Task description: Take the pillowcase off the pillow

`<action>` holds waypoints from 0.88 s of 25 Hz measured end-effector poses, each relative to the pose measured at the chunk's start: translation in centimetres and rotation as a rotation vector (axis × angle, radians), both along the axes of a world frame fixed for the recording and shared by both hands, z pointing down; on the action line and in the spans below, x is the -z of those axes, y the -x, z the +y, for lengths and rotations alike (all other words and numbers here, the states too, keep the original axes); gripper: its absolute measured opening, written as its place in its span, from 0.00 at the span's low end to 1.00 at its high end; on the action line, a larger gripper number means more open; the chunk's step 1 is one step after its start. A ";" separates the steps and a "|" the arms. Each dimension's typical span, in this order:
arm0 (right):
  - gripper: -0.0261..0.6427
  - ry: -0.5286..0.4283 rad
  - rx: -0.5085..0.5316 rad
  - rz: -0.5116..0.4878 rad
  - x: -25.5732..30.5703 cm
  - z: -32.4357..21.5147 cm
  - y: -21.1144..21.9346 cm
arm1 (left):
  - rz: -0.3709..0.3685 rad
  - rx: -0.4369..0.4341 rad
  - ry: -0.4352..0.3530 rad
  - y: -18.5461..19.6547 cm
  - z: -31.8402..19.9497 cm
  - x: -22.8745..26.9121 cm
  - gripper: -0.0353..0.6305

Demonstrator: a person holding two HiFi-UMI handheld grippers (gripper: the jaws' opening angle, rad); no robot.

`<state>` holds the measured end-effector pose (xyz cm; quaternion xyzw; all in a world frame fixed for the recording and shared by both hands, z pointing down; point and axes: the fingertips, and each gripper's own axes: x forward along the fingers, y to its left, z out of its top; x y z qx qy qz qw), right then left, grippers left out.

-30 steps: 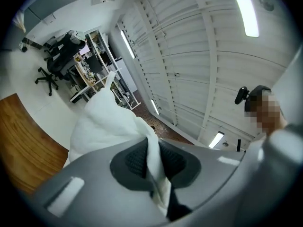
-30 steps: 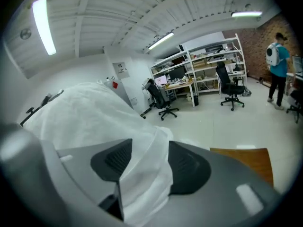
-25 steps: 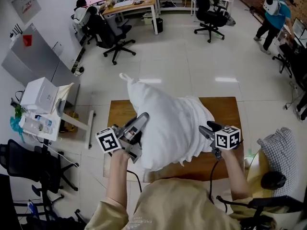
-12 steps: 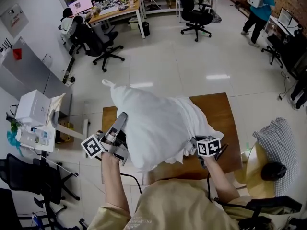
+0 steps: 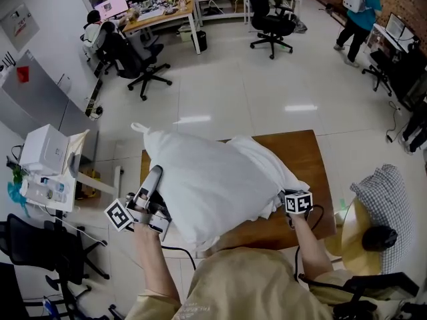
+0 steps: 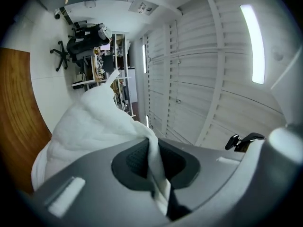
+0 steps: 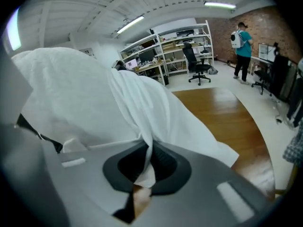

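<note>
— Fingers [image 6: 135, 160] on the left gripper [image 5: 153, 176] are pressed together on a fold of white stuff, seemingly the pillow [image 5: 200, 185] itself. The right gripper [image 5: 285, 197] has its fingers clamped on loose, smooth cloth, the pillowcase [image 5: 267, 162].
— Which way does the pillow run from them?
— Its long axis goes from the right gripper, close to me, slantwise to a pointed corner [image 5: 138, 127] at the far left. All of it is held above the table [image 5: 313, 155].
— And the case?
— Bunched at the right end, nearest the right hand. I judge the pull must follow that axis, with the right hand drawing away while the left anchors the pillow.
</note>
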<state>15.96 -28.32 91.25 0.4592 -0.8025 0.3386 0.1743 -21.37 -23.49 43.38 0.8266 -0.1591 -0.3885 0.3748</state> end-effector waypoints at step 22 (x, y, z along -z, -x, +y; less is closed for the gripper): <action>0.46 -0.149 0.383 -0.186 17.3 -12.4 10.2 | -0.200 -0.072 -0.078 -8.7 8.4 -7.5 0.08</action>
